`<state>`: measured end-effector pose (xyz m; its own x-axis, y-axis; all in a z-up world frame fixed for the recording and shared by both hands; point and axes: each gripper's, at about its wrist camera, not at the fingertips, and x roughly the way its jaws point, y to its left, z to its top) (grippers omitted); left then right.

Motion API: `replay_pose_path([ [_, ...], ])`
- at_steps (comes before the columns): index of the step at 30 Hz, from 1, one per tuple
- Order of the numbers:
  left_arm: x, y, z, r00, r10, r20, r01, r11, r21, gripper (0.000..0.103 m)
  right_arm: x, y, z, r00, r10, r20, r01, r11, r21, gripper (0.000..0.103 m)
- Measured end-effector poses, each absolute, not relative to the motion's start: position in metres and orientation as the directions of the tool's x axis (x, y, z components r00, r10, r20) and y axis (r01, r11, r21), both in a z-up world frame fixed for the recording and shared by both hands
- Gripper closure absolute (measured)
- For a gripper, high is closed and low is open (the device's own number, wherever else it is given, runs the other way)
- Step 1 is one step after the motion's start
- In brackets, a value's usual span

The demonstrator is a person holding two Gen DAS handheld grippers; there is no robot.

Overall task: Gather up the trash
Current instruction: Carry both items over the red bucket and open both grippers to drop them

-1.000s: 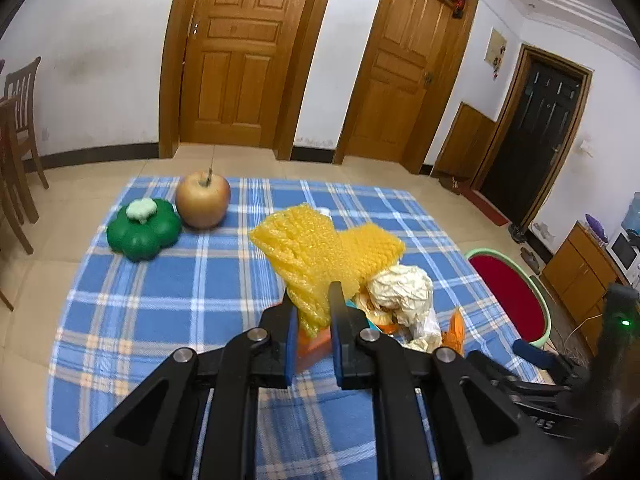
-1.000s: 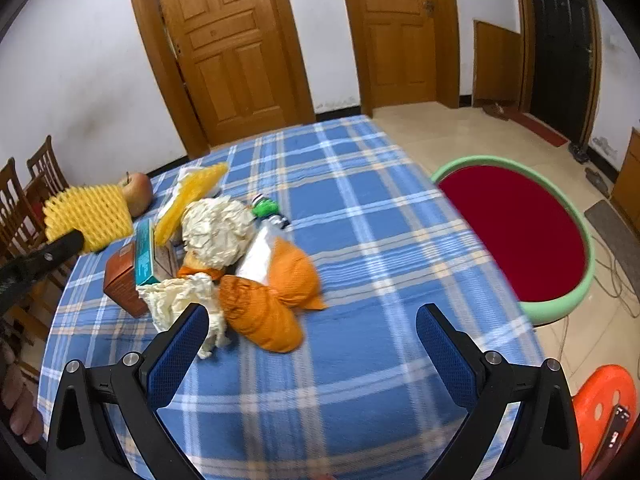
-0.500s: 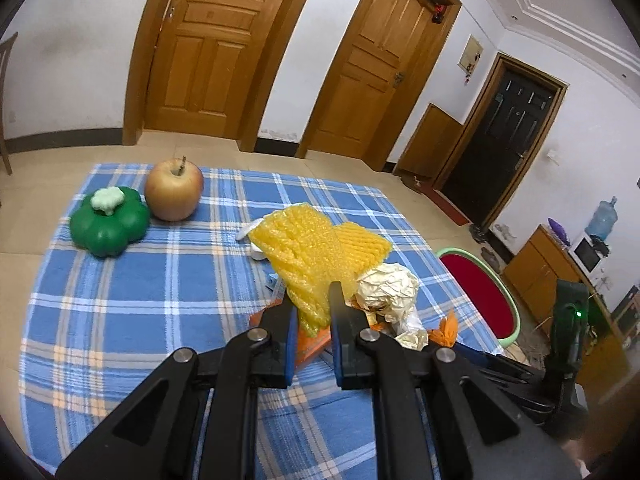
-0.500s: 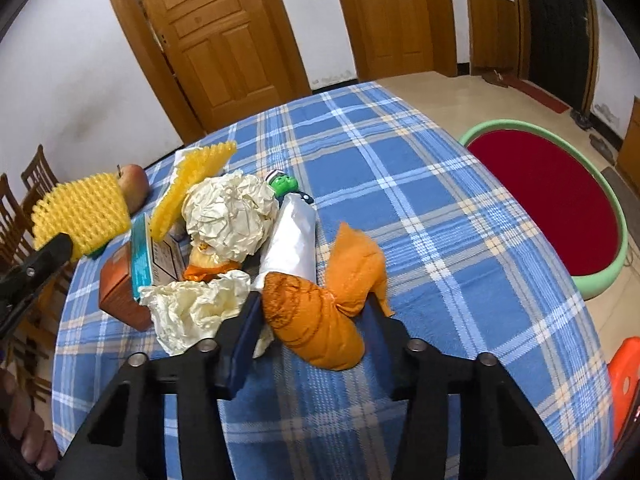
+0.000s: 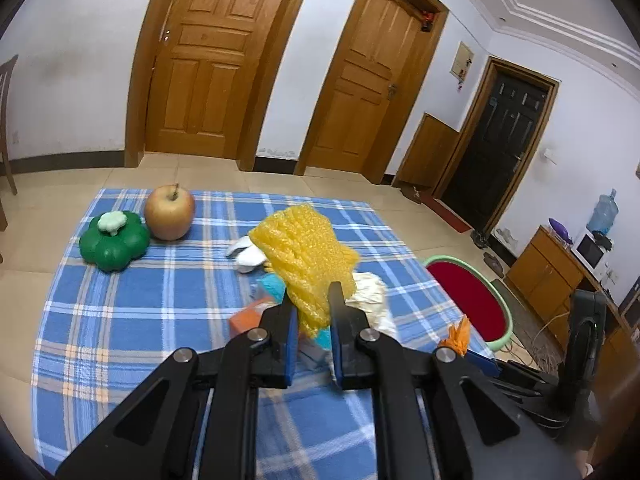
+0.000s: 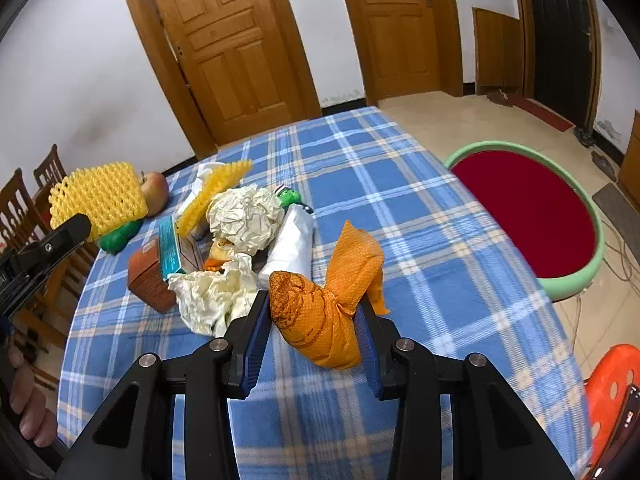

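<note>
My left gripper [image 5: 313, 306] is shut on a yellow foam fruit net [image 5: 306, 256] and holds it above the blue checked tablecloth; the net also shows in the right wrist view [image 6: 98, 196]. My right gripper [image 6: 312, 312] is shut on a crumpled orange cloth [image 6: 324, 304]. Just beyond lies a trash pile: crumpled white paper [image 6: 244, 220], a white tube with a green cap [image 6: 292, 240], crumpled tissue [image 6: 212, 296], a second yellow net [image 6: 212, 196], and a brown and teal carton [image 6: 154, 272].
An apple [image 5: 169, 212] and a green broccoli-shaped toy [image 5: 114, 240] sit at the table's far left. A green-rimmed red basin [image 6: 528, 212] stands off the table's right edge. An orange stool [image 6: 612, 384] is at lower right. Wooden chairs [image 6: 24, 200] stand at left.
My right gripper moved forward from open and closed around the orange cloth. My left gripper stayed shut on the yellow net and shifted right, nearer the pile.
</note>
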<state>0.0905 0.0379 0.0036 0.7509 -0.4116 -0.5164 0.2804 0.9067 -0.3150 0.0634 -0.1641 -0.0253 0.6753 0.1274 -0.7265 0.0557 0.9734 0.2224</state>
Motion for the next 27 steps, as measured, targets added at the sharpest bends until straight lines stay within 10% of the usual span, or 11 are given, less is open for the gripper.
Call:
replay_pose_path([
  [27,0.137,-0.172,0.005,0.544,-0.536,-0.645,0.492,0.827,-0.272,0.09,0.054,-0.346,-0.017,0.75,0.021,-0.662,0.287,0.89,0.353,0.061],
])
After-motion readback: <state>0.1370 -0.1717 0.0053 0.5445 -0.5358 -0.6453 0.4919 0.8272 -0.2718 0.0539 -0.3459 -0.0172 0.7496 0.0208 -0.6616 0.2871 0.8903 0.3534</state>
